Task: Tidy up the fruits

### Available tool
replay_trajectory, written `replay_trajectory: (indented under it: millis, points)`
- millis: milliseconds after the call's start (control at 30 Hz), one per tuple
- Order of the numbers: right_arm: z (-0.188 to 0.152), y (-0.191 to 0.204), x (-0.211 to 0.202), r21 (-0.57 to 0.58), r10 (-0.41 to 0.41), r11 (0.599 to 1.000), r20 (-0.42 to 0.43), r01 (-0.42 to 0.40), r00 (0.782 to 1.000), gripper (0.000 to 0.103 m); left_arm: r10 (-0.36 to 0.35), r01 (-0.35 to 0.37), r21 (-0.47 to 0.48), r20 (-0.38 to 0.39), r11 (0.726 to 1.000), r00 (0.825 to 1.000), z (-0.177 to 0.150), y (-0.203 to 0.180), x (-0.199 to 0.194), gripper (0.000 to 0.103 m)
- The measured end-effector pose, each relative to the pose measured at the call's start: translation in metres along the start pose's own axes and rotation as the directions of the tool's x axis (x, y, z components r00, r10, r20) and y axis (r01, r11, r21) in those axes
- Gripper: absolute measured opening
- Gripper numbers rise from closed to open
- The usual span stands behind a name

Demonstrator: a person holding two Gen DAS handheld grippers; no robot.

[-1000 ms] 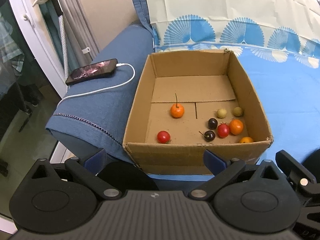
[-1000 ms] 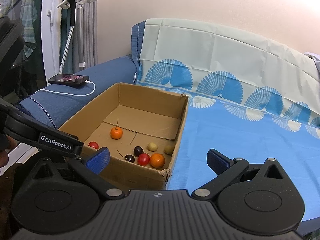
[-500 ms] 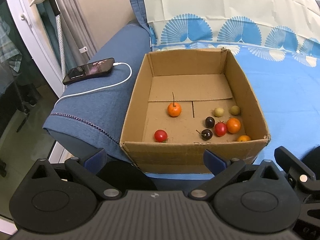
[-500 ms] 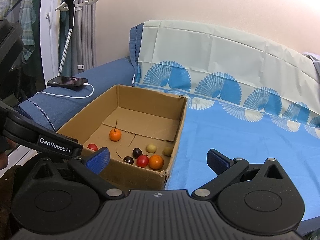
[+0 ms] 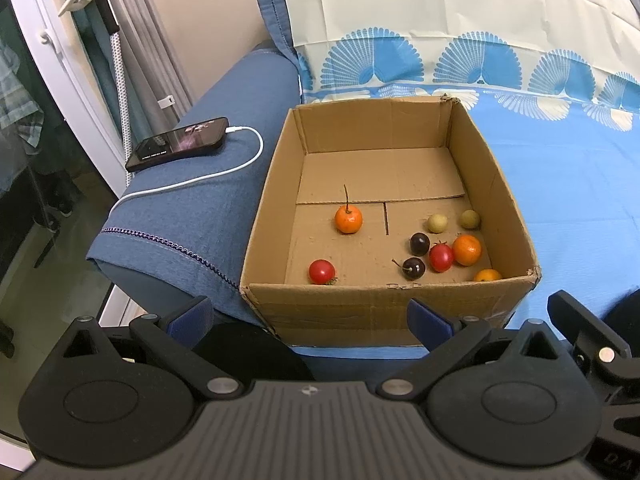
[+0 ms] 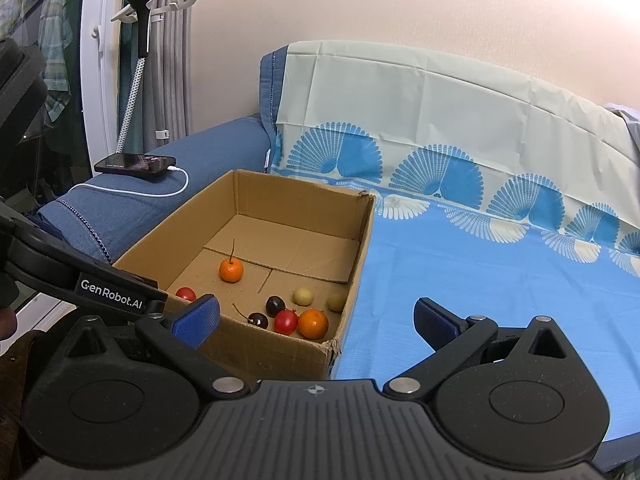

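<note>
An open cardboard box point(image 5: 356, 308) point(image 6: 276, 354) sits on the blue sofa seat with several small fruits on its floor. A stemmed orange fruit point(image 5: 348, 219) point(image 6: 231, 270) and a red one point(image 5: 321, 271) point(image 6: 185, 294) lie on the left. On the right cluster two dark cherries point(image 5: 414, 268), a red fruit point(image 5: 441, 257) point(image 6: 286, 321), an orange one point(image 5: 466, 249) point(image 6: 313, 323) and two pale yellow ones point(image 5: 437, 223). My left gripper point(image 5: 310, 318) hovers open before the box's near wall. Also open and holding nothing, my right gripper point(image 6: 316, 320) hangs off the box's near right corner.
A black phone point(image 5: 178, 148) point(image 6: 135, 163) on a white charging cable point(image 5: 224, 172) lies on the blue armrest left of the box. A fan-patterned cover point(image 6: 480, 256) spreads over the seat to the right. A garment steamer point(image 6: 138, 16) and a glass door stand at far left.
Both views have drifted slightly: the box sits a little lower left in the left wrist view. No fruit has moved and both grippers stay open.
</note>
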State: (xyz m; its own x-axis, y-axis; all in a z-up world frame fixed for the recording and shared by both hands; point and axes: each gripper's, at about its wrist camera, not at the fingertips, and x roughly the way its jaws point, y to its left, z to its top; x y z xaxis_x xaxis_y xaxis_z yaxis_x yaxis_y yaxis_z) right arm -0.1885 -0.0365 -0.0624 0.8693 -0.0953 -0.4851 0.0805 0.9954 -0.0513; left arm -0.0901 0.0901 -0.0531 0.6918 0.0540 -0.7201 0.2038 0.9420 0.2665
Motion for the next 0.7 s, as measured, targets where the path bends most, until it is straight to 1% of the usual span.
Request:
replay_trajectory:
  millis: [567, 700]
  points:
    - [0.0015, 0.0016, -0.0009, -0.004, 0.002, 1.000, 0.003, -0.002, 1.000, 0.102, 0.004, -0.004, -0.002, -0.013, 1.000, 1.000, 0.0005, 0.0015, 0.0023, 0.103]
    - [0.0023, 0.0009, -0.0014, -0.006, 0.008, 1.000, 0.002, -0.008, 1.000, 0.102, 0.017, -0.017, -0.001, -0.008, 1.000, 1.000, -0.0003, 0.0015, 0.0019, 0.103]
